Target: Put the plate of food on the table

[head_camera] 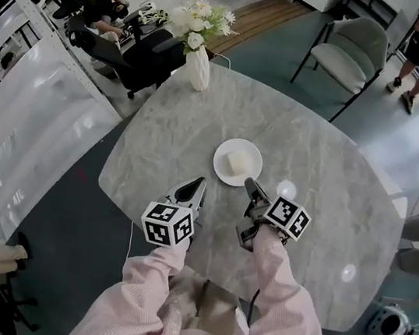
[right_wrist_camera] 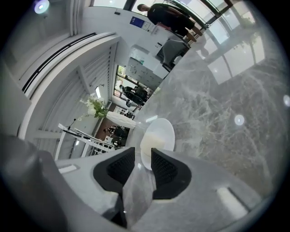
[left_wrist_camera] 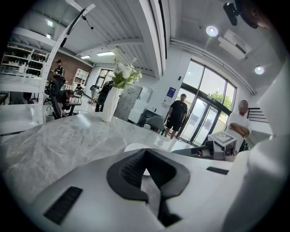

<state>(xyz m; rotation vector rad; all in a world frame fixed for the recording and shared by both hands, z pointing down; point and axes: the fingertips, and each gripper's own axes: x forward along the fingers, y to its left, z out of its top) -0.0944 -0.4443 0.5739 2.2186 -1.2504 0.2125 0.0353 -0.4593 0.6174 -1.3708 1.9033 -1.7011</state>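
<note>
The plate of food (head_camera: 237,162) is sitting mid-frame on the counter (head_camera: 333,182), seemingly delivered, the right gripper (head_camera: 253,186) hovering with jaws apart and empty, the left gripper (head_camera: 194,187) with jaws closed on nothing, so only backing away seems left.

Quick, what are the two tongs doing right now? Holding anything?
Left tongs: closed, holding nothing.
Right tongs: open, holding nothing; the plate of food sits just ahead.
</note>
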